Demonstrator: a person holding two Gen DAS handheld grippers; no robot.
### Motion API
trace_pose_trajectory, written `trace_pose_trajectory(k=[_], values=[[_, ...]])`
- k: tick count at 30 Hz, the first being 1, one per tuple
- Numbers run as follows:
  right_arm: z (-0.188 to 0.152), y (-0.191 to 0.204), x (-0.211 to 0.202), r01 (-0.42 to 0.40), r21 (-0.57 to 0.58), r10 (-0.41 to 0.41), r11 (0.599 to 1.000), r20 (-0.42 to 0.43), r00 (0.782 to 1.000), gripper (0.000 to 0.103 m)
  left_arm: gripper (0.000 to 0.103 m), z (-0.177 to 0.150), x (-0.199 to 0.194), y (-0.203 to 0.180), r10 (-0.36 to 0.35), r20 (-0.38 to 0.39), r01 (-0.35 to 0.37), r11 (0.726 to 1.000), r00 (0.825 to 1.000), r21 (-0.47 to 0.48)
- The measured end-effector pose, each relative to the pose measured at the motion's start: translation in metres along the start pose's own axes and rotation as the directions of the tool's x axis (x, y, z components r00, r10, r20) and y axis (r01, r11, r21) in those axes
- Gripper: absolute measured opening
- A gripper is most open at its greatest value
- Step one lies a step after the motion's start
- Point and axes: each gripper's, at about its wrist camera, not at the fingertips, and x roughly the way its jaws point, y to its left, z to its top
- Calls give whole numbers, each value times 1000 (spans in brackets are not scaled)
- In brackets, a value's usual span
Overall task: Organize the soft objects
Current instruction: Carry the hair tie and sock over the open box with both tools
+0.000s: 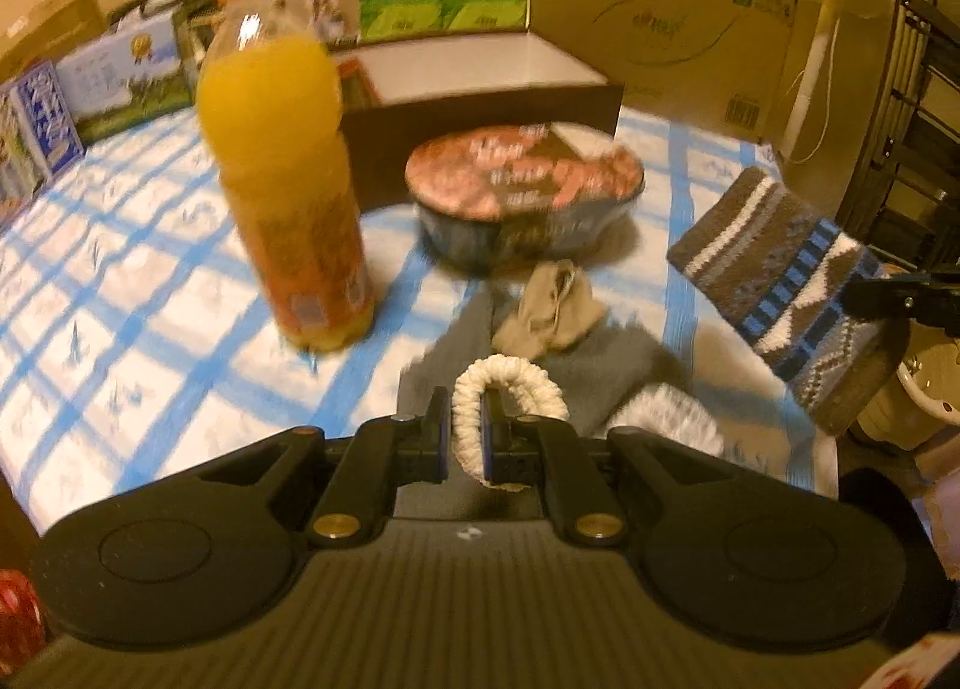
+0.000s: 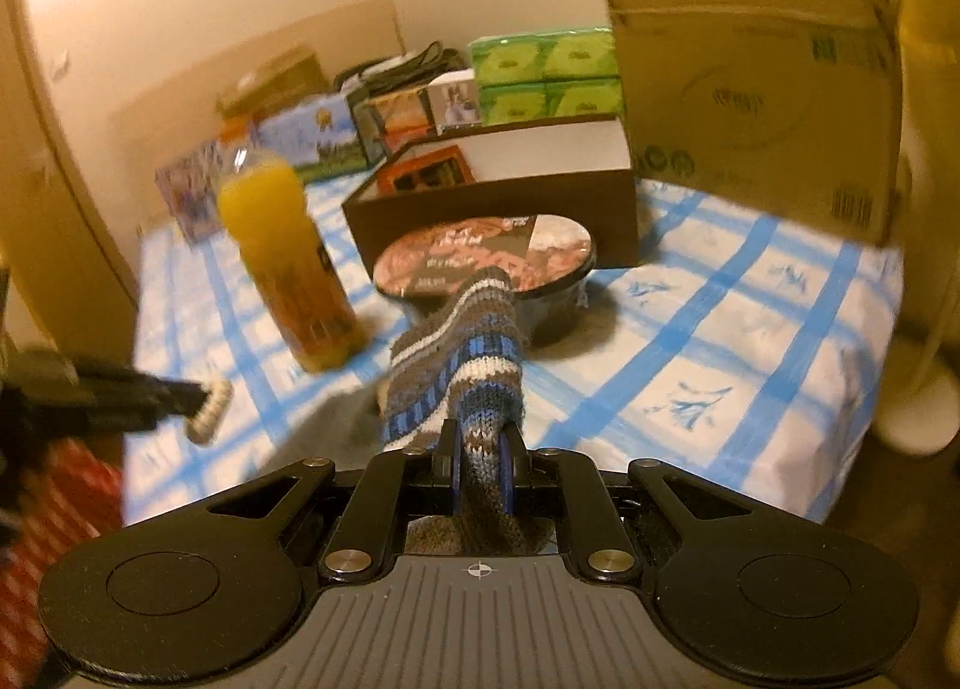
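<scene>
Left wrist view: the left gripper is clamped on a cream scrunchie, held above the blue-checked tablecloth. Just ahead lie a grey cloth and a small beige sock, near an instant-noodle bowl and an orange juice bottle. The striped knit sock hangs at the right, pinched by the right gripper. In the right wrist view that sock droops forward in front of the bowl and an open brown box.

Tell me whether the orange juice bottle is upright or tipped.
Upright: the orange juice bottle stands on its base on the checked cloth, cap uppermost.
</scene>
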Motion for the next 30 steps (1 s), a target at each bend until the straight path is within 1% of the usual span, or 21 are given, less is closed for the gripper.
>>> trace_pose_trajectory(k=[3,7,11,13,15,18,22,30], values=[[18,-18,2,-53,105,52,993,13,999,12,8,21,1,-1,-2,31,2,1000,1000,9],[45,-41,2,-106,214,98,971,46,994,12,8,50,4,-4,1,76,-3,1000,997,28],[69,-69,6,-173,359,154,917,83,985,12,8,80,12,-6,-3,101,0,999,995,32],[81,-80,7,-190,403,163,895,101,981,12,8,93,15,-8,2,112,-6,999,994,41],[94,-89,8,-185,408,151,894,115,982,12,8,106,19,-10,1,123,-7,999,992,45],[113,-94,10,-167,384,126,908,131,983,12,8,124,27,-13,1,128,-7,999,992,42],[138,-97,16,-146,340,99,929,151,984,12,8,146,40,-17,20,137,-27,998,990,50],[175,-104,37,-145,276,98,950,176,979,12,8,181,60,-14,43,141,-46,999,989,22]])
